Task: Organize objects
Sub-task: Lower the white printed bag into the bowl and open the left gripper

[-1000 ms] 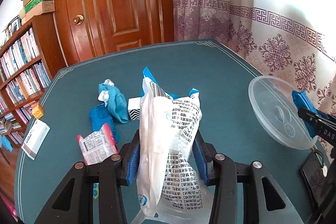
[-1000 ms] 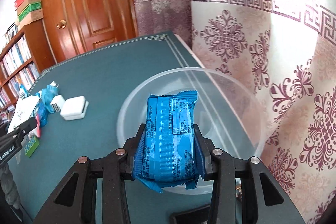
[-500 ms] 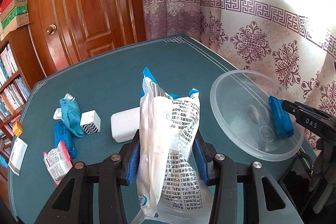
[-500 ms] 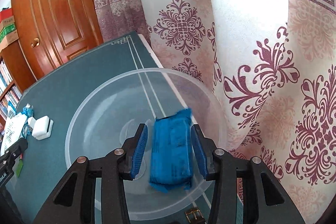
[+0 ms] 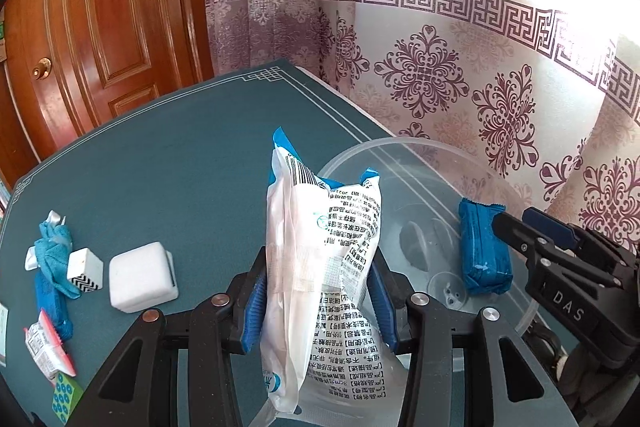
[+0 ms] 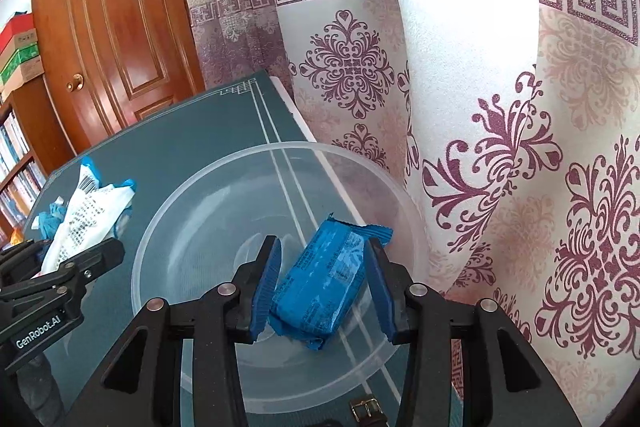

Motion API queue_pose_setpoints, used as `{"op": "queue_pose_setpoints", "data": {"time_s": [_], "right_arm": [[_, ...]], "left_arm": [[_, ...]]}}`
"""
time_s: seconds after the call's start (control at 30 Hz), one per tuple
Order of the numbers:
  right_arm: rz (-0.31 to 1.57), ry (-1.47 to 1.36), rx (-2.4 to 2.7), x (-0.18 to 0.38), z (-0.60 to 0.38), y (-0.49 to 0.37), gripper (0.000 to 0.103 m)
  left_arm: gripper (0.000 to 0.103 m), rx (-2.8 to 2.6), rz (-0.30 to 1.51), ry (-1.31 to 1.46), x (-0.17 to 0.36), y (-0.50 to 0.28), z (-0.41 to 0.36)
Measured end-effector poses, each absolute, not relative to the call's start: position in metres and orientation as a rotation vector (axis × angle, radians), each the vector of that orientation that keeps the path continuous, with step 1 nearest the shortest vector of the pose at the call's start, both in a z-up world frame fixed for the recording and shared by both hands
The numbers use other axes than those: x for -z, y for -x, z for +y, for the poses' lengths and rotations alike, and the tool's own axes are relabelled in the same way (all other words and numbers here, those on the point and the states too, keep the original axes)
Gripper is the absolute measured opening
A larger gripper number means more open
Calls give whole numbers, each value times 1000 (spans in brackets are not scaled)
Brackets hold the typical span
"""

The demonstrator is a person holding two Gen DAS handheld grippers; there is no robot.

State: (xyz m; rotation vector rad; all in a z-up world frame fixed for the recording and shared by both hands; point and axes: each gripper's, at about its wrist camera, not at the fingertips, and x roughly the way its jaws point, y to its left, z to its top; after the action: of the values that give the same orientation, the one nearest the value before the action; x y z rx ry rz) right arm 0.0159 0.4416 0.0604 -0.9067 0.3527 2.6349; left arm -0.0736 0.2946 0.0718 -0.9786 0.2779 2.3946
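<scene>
Blue pads of the left gripper (image 5: 318,301) are clamping a white printed bag (image 5: 324,267), while the right gripper (image 6: 322,281) is standing parted around a blue packet (image 6: 324,283) lying in the clear bowl (image 6: 180,227).

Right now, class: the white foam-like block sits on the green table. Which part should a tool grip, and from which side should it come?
Grip the white block across its two flat side faces, coming down from above. It is boxy and its top is bare. The patterned cube sits close on its left in the left wrist view, so that finger has little room; the right side is freer, I judge.
</scene>
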Motion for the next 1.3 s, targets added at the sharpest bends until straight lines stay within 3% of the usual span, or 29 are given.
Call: {"op": "queue_pose_setpoints", "data": {"time_s": [0.17,0.2,0.23,0.3,0.57,0.8,1.03,1.3], "right_arm": [[357,914,-2631,-59,442,-15,45],[357,914,-2630,-59,442,-15,45],[356,912,-2630,-60,442,-16,45],[354,906,-2631,-61,441,-16,45],[351,908,-2651,-64,432,-17,45],[327,918,-2667,-64,421,-19,45],[354,933,-2685,-64,414,-21,61],[369,969,-2759,-62,393,-22,61]], "left_arm": [[50,-2336,228,952,-71,82,313],[59,-2333,211,940,-73,83,314],[75,-2340,196,928,-74,83,314],[87,-2368,153,897,-78,82,308],[90,-2444,153,887,-81,80,284],[102,-2496,169,891,-78,74,269],[102,-2531,203,896,-77,68,254],[102,-2581,182,937,-74,69,228]]}}
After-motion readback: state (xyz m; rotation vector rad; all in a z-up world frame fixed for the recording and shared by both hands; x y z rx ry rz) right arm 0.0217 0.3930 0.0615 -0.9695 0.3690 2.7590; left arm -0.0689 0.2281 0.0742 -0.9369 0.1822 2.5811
